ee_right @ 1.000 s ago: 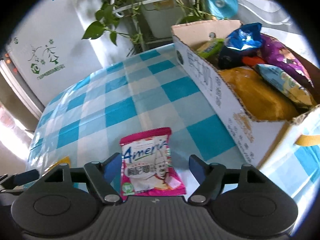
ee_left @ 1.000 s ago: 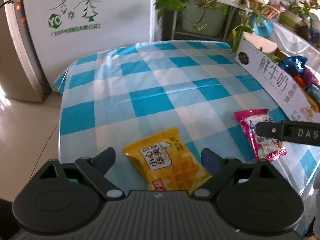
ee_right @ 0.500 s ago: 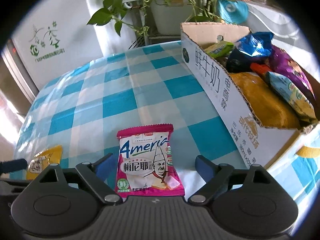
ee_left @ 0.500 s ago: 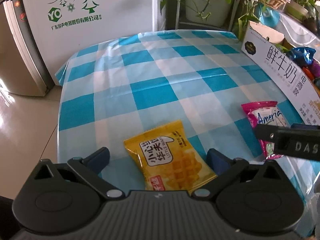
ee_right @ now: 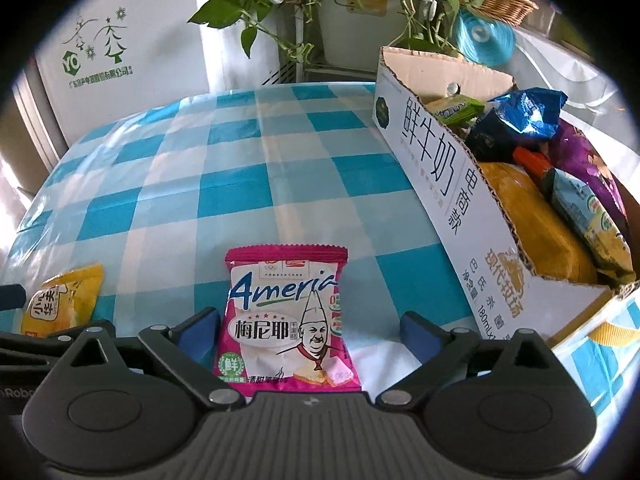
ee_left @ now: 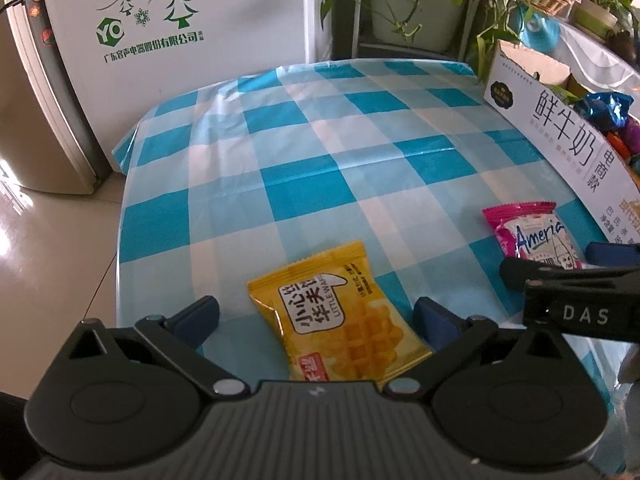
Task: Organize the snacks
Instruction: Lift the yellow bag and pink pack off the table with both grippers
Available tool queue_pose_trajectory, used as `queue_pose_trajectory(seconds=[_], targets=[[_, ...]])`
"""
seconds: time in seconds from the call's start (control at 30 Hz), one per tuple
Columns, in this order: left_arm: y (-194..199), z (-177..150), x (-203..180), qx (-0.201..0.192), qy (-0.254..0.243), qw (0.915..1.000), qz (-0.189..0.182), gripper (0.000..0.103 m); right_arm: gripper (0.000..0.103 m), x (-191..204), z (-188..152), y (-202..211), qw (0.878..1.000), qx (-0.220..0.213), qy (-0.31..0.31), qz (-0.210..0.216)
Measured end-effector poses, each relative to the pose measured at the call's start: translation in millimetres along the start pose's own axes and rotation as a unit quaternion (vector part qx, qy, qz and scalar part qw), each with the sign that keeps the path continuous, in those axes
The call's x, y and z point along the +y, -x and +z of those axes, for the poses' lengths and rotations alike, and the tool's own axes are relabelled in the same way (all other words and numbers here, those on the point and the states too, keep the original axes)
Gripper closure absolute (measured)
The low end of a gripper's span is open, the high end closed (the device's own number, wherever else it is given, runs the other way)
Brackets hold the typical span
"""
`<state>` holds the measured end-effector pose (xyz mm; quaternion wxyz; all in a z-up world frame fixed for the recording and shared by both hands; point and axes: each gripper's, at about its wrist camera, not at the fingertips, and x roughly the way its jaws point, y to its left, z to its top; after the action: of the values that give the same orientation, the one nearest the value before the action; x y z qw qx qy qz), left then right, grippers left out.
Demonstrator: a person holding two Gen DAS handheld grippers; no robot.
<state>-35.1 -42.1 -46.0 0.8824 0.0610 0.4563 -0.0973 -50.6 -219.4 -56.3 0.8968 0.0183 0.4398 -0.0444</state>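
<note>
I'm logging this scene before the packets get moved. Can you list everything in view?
yellow waffle packet: 1, yellow, on tablecloth between left jaws
pink Ameria packet: 1, pink-white, on tablecloth between right jaws
cardboard box: 1, white, table's right side, holding several snack bags
tablecloth: 1, blue-white check
fridge: 1, white, behind table
plants: several, green, behind table
left gripper: 1, black, open
right gripper: 1, black, open

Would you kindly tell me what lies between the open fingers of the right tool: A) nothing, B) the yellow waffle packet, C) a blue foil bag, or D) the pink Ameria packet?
D: the pink Ameria packet lies flat on the checked tablecloth between the right tool's spread fingers.
</note>
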Motion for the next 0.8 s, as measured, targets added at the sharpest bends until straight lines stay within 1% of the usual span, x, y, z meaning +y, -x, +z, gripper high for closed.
queue_pose_trajectory(seconds=[0.17,0.37,0.47,0.5,0.57,0.63,0.67,0.73,0.8], targets=[[0.0,1.7,-5.9,-0.006,-0.01,0.9999,0.007,0.001,0.003,-3.2,1.6,-1.8,1.0,-0.002,-0.006,-0.005],[-3.4,3.1,-4.9,0.0,0.004,1.0,0.003,0.001,0.005,-3.9,2.7,-2.1,1.0,-0.004,-0.007,-0.008],[-3.4,3.3,-5.4,0.0,0.004,1.0,0.002,0.002,0.011,-4.0,3.6,-0.8,1.0,-0.007,-0.008,-0.009],[-2.7,3.3,-5.5,-0.001,0.005,1.0,0.0,0.004,0.014,-3.6,4.0,-0.1,1.0,-0.008,-0.006,-0.009],[-0.7,3.9,-6.0,-0.006,0.004,1.0,-0.006,0.011,0.021,-2.2,4.9,1.5,1.0,-0.011,-0.002,-0.007],[1.5,4.9,-6.9,-0.01,0.003,0.9998,-0.015,0.024,0.033,-0.9,6.2,2.8,1.0,-0.013,0.003,-0.002],[2.4,5.2,-7.3,-0.012,0.002,0.9998,-0.017,0.026,0.035,-0.1,6.4,3.3,1.0,-0.013,0.004,0.002],[4.0,5.7,-6.6,-0.015,0.003,0.9997,-0.019,0.037,0.041,1.2,6.4,3.9,1.0,-0.014,0.007,0.004],[5.3,6.4,-3.0,-0.017,0.013,0.9994,-0.025,0.039,0.045,1.1,6.7,4.7,1.0,-0.014,0.003,0.005]])
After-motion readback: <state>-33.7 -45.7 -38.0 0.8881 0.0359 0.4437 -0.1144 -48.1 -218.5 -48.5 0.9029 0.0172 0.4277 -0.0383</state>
